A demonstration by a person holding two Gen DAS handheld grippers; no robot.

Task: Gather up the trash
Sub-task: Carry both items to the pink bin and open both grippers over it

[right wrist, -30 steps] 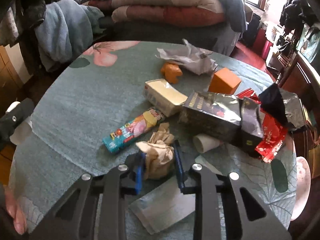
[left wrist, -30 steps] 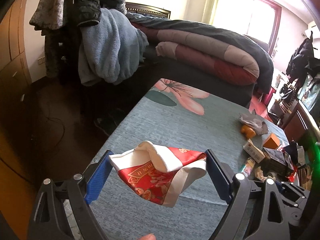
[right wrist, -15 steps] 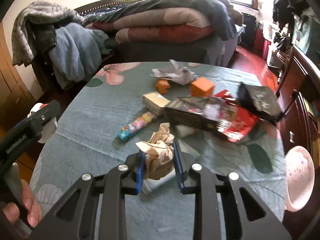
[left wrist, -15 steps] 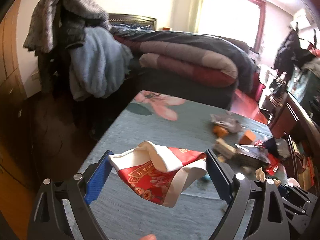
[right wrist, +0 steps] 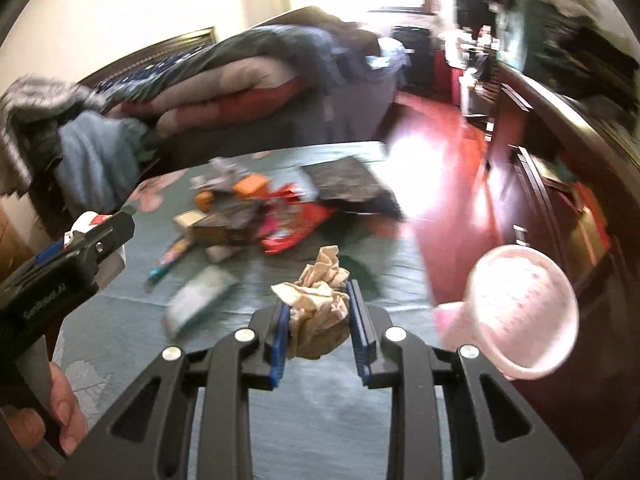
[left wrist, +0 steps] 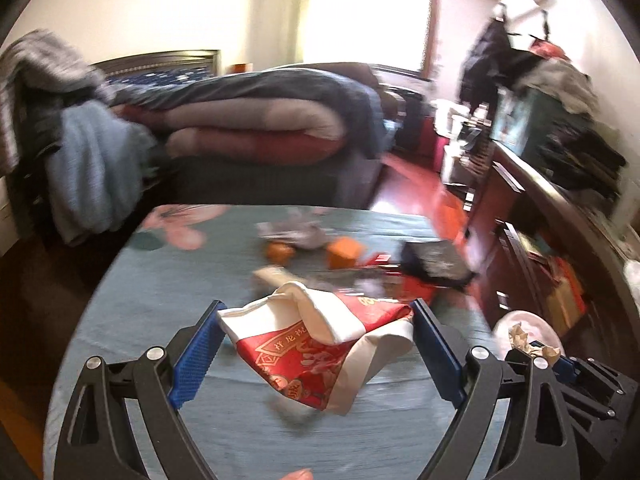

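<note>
My left gripper [left wrist: 316, 340] is shut on a red and white bag [left wrist: 316, 344], stretched between its blue pads and held above the teal table [left wrist: 160, 280]. My right gripper [right wrist: 320, 332] is shut on a crumpled beige paper wad [right wrist: 320, 312], lifted above the table [right wrist: 320, 412] near its right edge. The left gripper's body [right wrist: 68, 264] shows at the left of the right wrist view. The right gripper with the wad [left wrist: 528, 340] shows at the lower right of the left wrist view. A pink bin [right wrist: 524, 312] stands just right of the wad.
A pile of wrappers, boxes and orange pieces [right wrist: 256, 216] lies on the far half of the table. A flat pack [right wrist: 200, 300] and a colourful tube [right wrist: 170, 260] lie nearer. A bed with quilts [left wrist: 256, 128] stands behind, a dark cabinet [left wrist: 540, 240] on the right.
Both grippers have swung to the right and risen. The right gripper carried the wad toward the pink bin, which is now close. Both grips are unchanged.
</note>
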